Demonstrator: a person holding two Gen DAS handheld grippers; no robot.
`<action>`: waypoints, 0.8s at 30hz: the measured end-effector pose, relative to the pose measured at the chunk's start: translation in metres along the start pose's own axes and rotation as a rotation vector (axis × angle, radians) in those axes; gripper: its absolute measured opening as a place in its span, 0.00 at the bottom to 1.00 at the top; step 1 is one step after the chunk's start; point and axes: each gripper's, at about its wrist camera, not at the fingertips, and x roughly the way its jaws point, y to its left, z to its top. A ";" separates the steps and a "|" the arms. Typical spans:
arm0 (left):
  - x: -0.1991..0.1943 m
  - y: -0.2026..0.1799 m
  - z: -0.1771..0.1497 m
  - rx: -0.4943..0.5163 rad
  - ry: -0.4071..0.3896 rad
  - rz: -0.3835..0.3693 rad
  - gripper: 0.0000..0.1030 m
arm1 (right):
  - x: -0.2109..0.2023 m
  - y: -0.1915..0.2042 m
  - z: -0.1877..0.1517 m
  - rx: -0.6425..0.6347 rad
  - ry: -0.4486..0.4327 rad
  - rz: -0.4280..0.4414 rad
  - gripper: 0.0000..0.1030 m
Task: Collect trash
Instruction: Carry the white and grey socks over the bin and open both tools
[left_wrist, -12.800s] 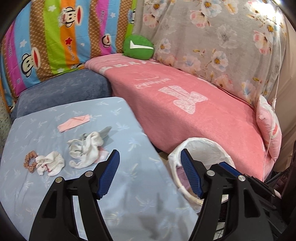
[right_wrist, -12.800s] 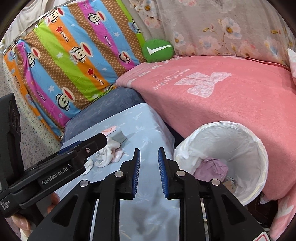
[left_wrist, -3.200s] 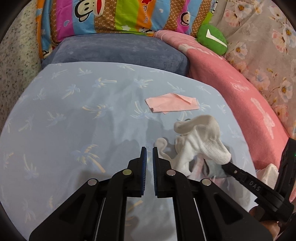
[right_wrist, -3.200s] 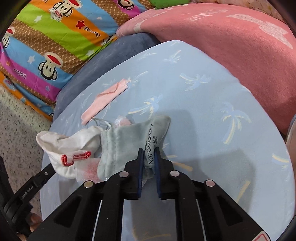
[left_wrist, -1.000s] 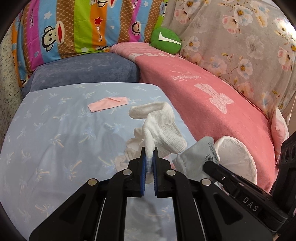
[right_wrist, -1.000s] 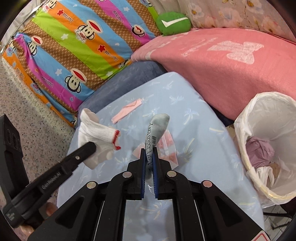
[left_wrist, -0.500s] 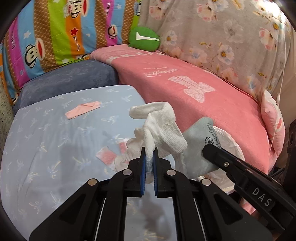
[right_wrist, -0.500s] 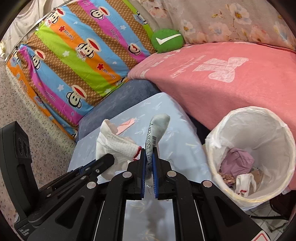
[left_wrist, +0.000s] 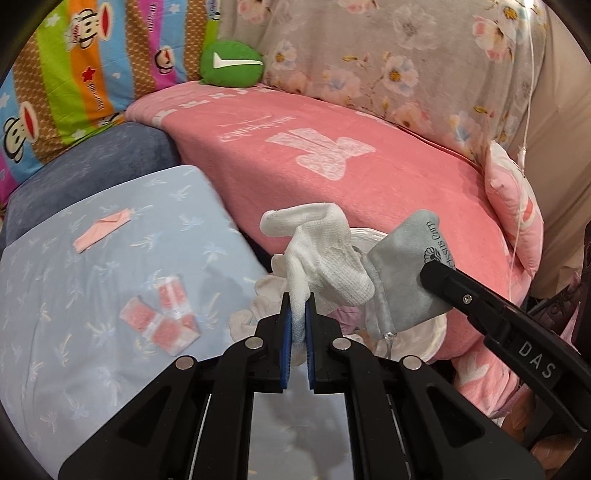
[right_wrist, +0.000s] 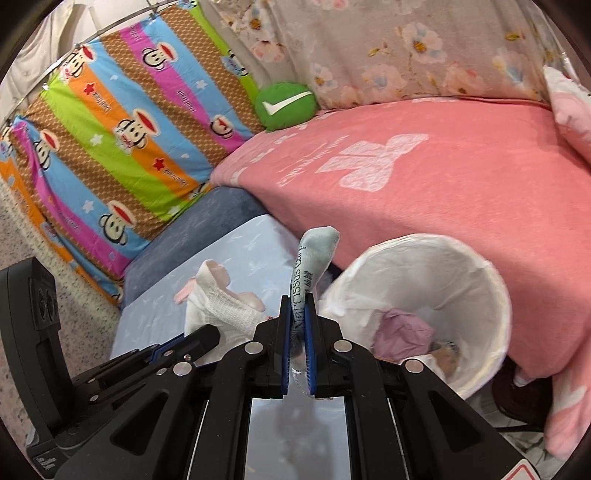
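My left gripper is shut on a white sock, which also shows in the right wrist view. My right gripper is shut on a grey pouch with black lettering, seen in the left wrist view held by the right gripper's finger. Both are held in the air at the table's right edge, beside the white-lined trash bin, which holds a purple crumpled wad. In the left wrist view the bin is mostly hidden behind the sock and pouch.
On the light blue table lie a pink-and-white wrapper and a pink paper strip. A pink sofa blanket, a green round cushion and a striped monkey blanket lie behind.
Both grippers have lifted the sock and the pouch off the table and carried them right, from over the table to the bin's side. The wrapper stayed on the table.
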 end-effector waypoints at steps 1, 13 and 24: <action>0.003 -0.005 0.002 0.008 0.003 -0.009 0.06 | -0.001 -0.005 0.001 0.002 -0.002 -0.013 0.07; 0.033 -0.043 0.013 0.069 0.078 -0.073 0.07 | -0.004 -0.044 0.015 0.037 0.010 -0.102 0.07; 0.049 -0.058 0.020 0.085 0.113 -0.104 0.08 | -0.001 -0.054 0.019 0.045 0.029 -0.123 0.07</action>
